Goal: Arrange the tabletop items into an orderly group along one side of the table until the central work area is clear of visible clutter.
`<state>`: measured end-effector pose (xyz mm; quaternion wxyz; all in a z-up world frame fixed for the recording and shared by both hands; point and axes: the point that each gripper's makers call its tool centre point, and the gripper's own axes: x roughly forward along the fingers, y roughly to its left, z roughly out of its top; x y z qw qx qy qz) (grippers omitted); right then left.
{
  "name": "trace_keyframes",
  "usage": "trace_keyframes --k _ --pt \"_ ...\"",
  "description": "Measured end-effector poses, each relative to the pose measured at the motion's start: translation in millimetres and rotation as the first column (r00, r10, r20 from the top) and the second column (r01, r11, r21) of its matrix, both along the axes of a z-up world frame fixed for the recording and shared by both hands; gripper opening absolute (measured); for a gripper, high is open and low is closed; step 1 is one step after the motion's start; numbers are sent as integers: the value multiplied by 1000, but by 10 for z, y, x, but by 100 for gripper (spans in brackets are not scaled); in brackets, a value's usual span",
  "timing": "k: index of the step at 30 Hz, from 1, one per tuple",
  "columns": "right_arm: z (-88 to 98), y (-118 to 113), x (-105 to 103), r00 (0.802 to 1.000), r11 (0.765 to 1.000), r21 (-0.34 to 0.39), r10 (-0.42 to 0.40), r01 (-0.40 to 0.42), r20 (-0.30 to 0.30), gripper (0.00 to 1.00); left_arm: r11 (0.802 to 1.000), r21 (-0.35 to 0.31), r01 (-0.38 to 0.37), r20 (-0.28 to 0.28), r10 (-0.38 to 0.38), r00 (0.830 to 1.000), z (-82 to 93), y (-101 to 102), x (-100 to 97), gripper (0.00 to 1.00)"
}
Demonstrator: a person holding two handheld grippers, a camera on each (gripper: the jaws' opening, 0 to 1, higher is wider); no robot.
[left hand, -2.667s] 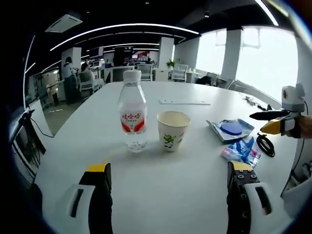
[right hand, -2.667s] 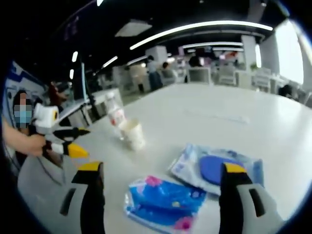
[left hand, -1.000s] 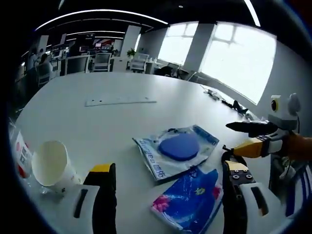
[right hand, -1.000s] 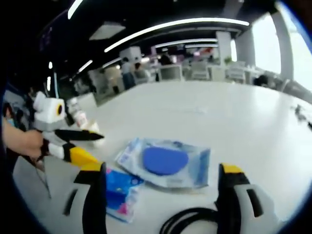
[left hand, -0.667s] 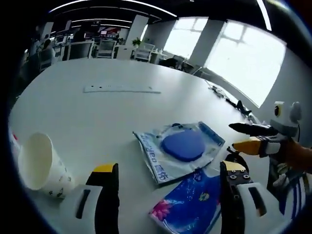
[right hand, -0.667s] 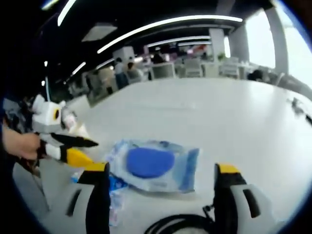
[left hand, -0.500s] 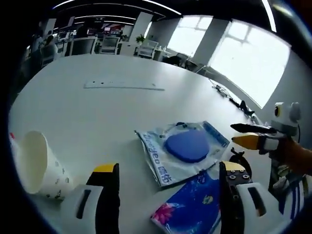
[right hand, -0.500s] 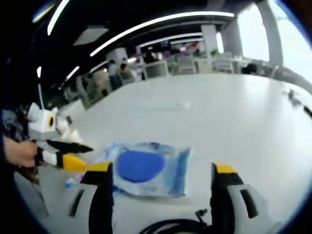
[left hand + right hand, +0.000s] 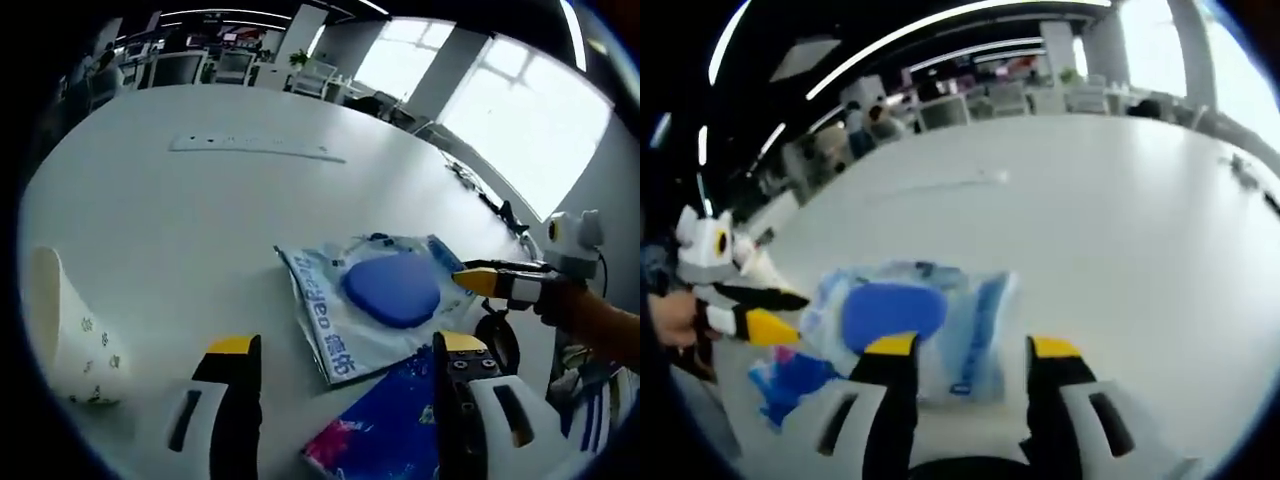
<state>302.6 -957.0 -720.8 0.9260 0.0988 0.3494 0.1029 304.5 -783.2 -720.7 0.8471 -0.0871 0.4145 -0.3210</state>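
Both grippers work over a broad white table (image 9: 180, 200). Seen in the left gripper view, the left gripper (image 9: 340, 365) has its yellow-tipped jaws spread wide and holds nothing; between and just beyond them lies a clear, pale-blue printed packet (image 9: 365, 305) with a rounded dark-blue pad showing through its middle. Nearer, partly under the right-hand jaw, sits a bright blue wrapper (image 9: 385, 430) with pink flower print, its far edge touching or overlapping the packet. At the near left a white paper cup (image 9: 65, 325) with small green marks stands apart from both. A flat white strip (image 9: 255, 148) lies far off on the table. From the right, the right gripper (image 9: 470, 275) reaches the packet's right edge, held by a hand; a black cable loop (image 9: 497, 340) lies just beside it. In the right gripper view, the right gripper's (image 9: 965, 350) jaws stand narrowed either side of the packet's (image 9: 910, 310) near edge; whether they pinch it I cannot tell. The left gripper (image 9: 775, 310) enters at left above the blue wrapper (image 9: 790, 380).
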Motion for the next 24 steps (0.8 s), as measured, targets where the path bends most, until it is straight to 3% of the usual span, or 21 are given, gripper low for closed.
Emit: trace_keyframes --k 9,12,16,24 --pt "-118 -24 -13 999 1000 0 4 -4 -48 15 999 29 -15 -18 16 1000 -55 9 51 53" --pt "-145 -7 -24 998 1000 2 6 -6 -62 9 1000 28 -15 -68 17 998 -127 -13 18 34" --pt "-136 13 -4 998 1000 12 0 1 -63 4 996 90 -11 -34 15 999 -165 53 24 9" --pt "-65 90 18 999 1000 16 16 -15 -41 0 995 98 -8 -4 8 1000 -104 66 62 0"
